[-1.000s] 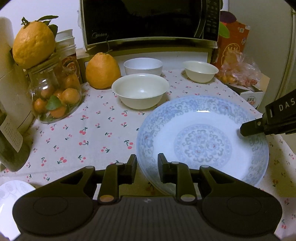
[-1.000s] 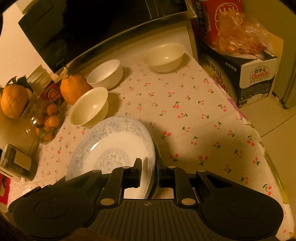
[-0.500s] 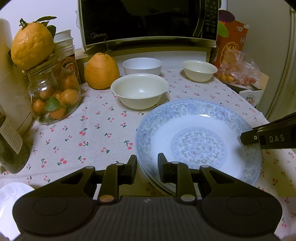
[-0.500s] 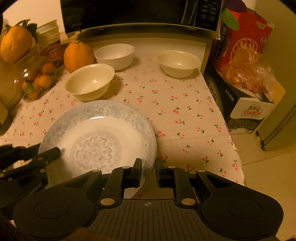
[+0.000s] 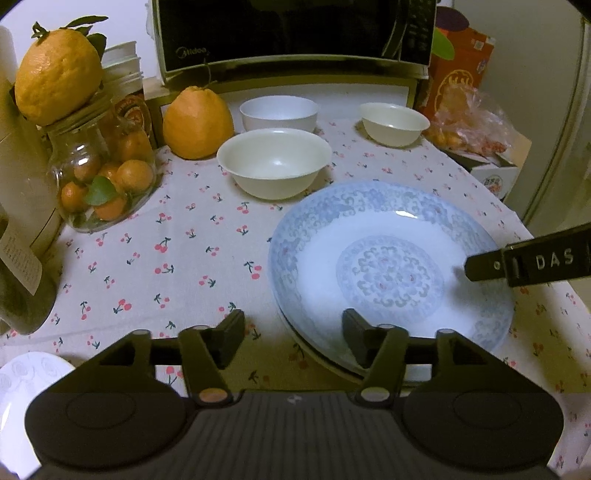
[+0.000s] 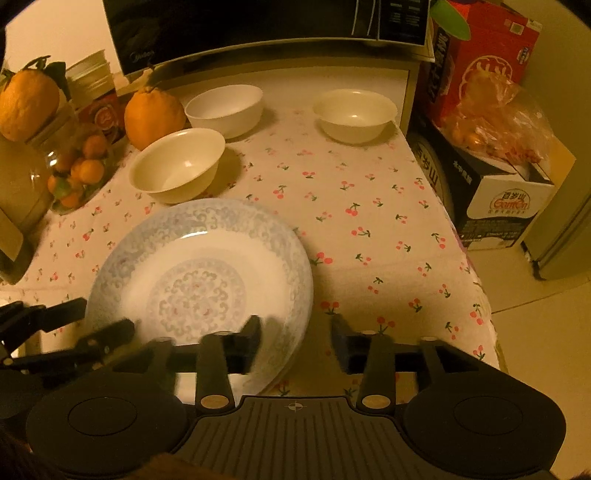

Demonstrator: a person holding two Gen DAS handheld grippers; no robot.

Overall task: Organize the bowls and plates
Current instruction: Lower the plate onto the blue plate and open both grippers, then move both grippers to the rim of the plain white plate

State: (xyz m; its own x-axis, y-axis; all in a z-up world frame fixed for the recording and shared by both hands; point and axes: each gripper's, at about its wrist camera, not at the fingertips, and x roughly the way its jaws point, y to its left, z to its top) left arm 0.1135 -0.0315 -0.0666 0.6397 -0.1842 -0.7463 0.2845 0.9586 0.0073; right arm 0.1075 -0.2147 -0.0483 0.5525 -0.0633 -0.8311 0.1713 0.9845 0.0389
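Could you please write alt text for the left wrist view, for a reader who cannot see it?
The left gripper, its jaws opening, straddles the near rim of a blue-patterned plate lying on a cherry-print tablecloth. The right gripper's finger reaches over the plate's far side. Behind stand three bowls, large citrus fruit and a microwave.

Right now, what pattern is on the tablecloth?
Small red cherries on a pale tablecloth, clearest in the right wrist view.

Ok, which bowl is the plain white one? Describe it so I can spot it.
Find the microwave at the back. Directly below it, beside the big orange fruit, sits the white bowl. It is whiter and straighter-sided than the two cream bowls.
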